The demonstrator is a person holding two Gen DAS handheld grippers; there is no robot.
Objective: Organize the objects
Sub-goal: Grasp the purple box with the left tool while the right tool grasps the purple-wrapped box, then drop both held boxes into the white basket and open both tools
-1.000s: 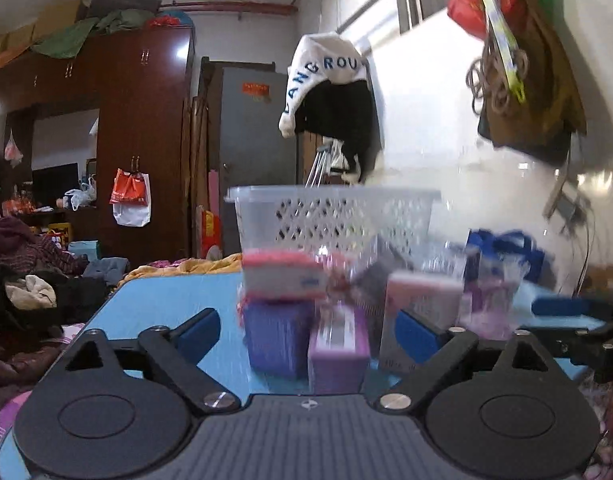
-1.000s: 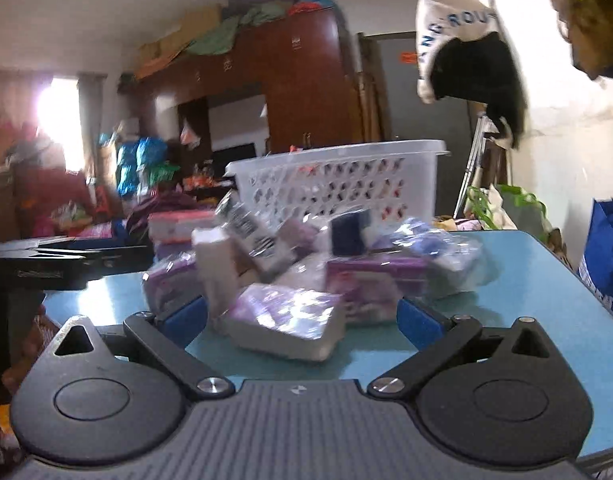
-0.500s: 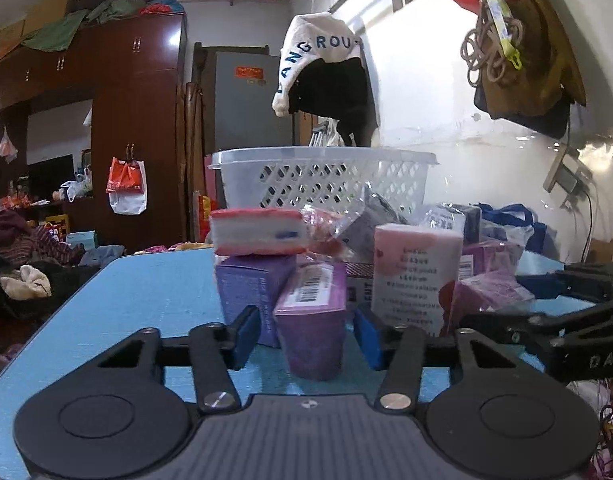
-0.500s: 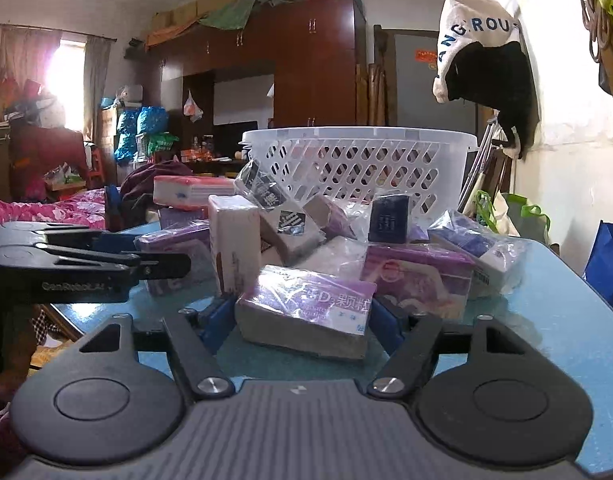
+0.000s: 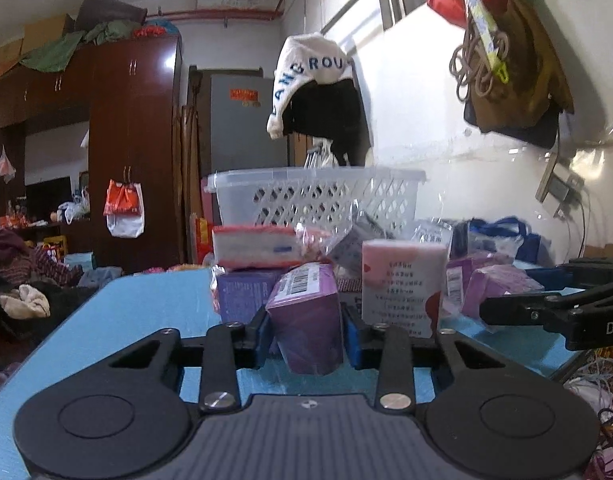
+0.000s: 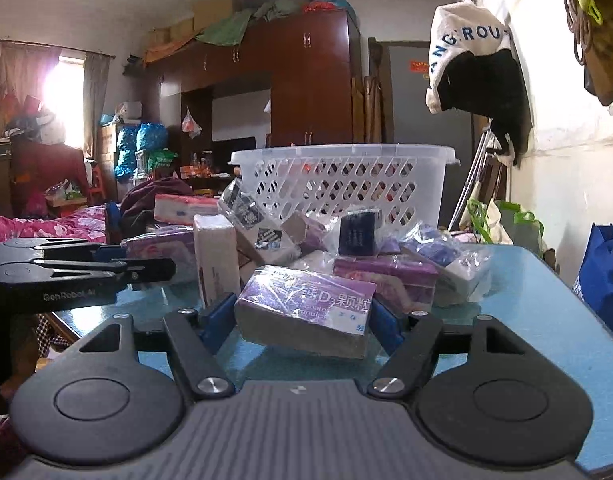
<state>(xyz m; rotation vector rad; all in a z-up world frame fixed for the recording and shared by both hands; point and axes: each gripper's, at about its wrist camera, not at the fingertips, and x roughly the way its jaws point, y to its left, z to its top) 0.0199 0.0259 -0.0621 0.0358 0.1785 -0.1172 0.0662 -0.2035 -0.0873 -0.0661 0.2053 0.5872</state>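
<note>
Hand-held gripper, left (image 5: 306,330): its blue-padded fingers are closed narrow against both sides of a purple cardboard box with a barcode label (image 5: 306,312), which stands at the near edge of the desk. The right hand-held gripper (image 6: 302,316) is closed wider around a flat purple plastic-wrapped box with white printed lettering (image 6: 306,304), which sits tilted, its left end raised off the surface; whether the box is fully clear of the desk cannot be told.

From largest to smallest: a blue-topped desk (image 5: 138,304) carries everything. At its far edge stands a white plastic laundry basket with a diamond-lattice wall (image 6: 338,184); nothing can be seen inside it through the lattice. Between the basket and the near edge lies a loose heap of small packages. Among them are a tall pink-and-white paper box standing upright (image 5: 402,284), just right of the left gripper's box, and a flat red-and-white wrapped pack (image 5: 254,244) lying on top of a purple box.

The step in hand appears to be the grasp: each gripper has one box pinched and neither has gone to the basket. The next move likely calls for lifting both boxes clear of the heap, carrying them over the basket rim, then releasing them inside.
</note>
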